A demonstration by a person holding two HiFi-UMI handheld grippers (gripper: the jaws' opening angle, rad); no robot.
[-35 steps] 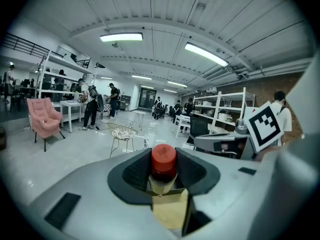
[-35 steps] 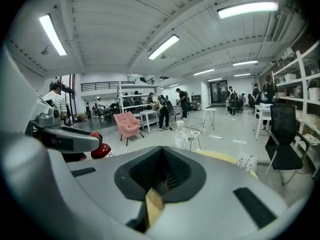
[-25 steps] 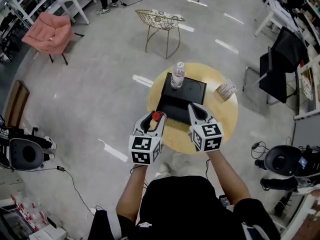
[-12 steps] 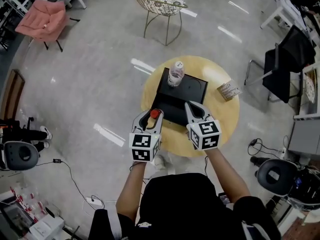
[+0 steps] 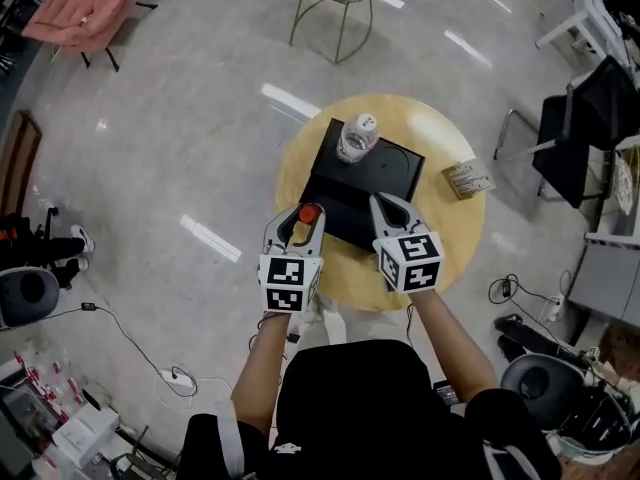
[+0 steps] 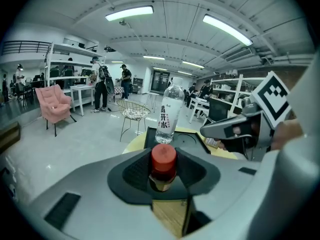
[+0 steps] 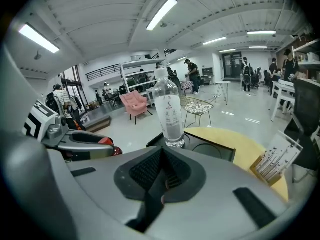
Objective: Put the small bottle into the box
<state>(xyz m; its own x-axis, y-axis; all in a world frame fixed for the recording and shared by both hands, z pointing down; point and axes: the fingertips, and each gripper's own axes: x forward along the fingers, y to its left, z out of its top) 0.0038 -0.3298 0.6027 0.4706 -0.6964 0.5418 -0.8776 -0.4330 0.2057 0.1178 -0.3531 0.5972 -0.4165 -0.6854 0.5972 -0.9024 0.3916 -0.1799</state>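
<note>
left hand-held gripper (image 5: pixel 297 220), clamping the small bottle (image 5: pixel 309 213), has dropped toward the box (image 5: pixel 390 173) for insertion; right hand-held gripper (image 5: pixel 386 206) closed, empty.

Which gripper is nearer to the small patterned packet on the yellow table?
Right. The right gripper is near the packet, not touching; the left gripper lies beyond the right one.

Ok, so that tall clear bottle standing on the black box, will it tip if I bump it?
Probably yes: the tall clear bottle is narrow and stands upright on the black box, so a nudge near its cap would likely topple it. Its round body would then likely roll.
</note>
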